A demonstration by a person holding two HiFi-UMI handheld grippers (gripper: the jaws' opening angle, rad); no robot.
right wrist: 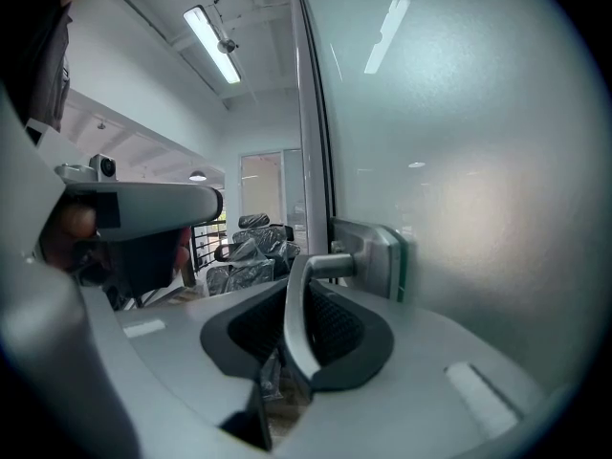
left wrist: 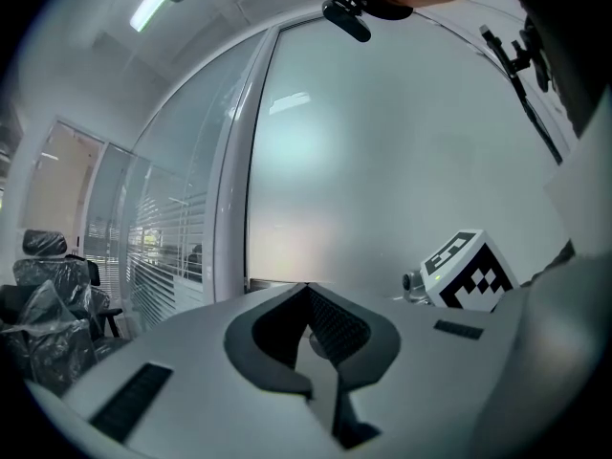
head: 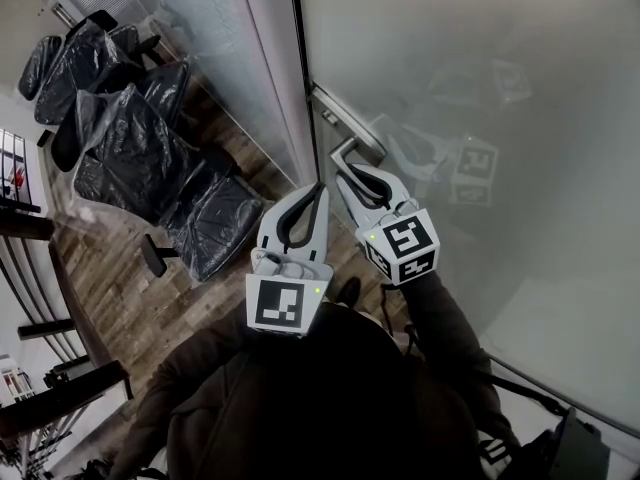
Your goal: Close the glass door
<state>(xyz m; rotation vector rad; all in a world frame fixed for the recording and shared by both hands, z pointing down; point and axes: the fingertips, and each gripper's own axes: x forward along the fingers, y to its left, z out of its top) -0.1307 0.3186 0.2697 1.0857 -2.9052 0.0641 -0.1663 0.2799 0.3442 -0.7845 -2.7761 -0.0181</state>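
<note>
The frosted glass door (head: pixel 480 98) fills the right of the head view, its metal handle (head: pixel 352 148) on a plate near the door's edge. My right gripper (head: pixel 352 173) is shut on the handle's lever. In the right gripper view the lever (right wrist: pixel 295 304) runs down between the dark pads, and its mounting plate (right wrist: pixel 381 256) sits just beyond. My left gripper (head: pixel 319 188) hovers beside it, nearer the door frame, shut with nothing in it. The left gripper view shows those jaws (left wrist: pixel 308 293) meeting at the tips, the frosted door (left wrist: pixel 382 180) ahead, and the right gripper's marker cube (left wrist: pixel 467 271).
A white door frame (head: pixel 285 78) and a glass partition (head: pixel 215 38) stand left of the door. Several office chairs wrapped in plastic (head: pixel 130 138) stand on the wooden floor (head: pixel 120 288) at the left. A dark railing (head: pixel 40 298) runs along the far left.
</note>
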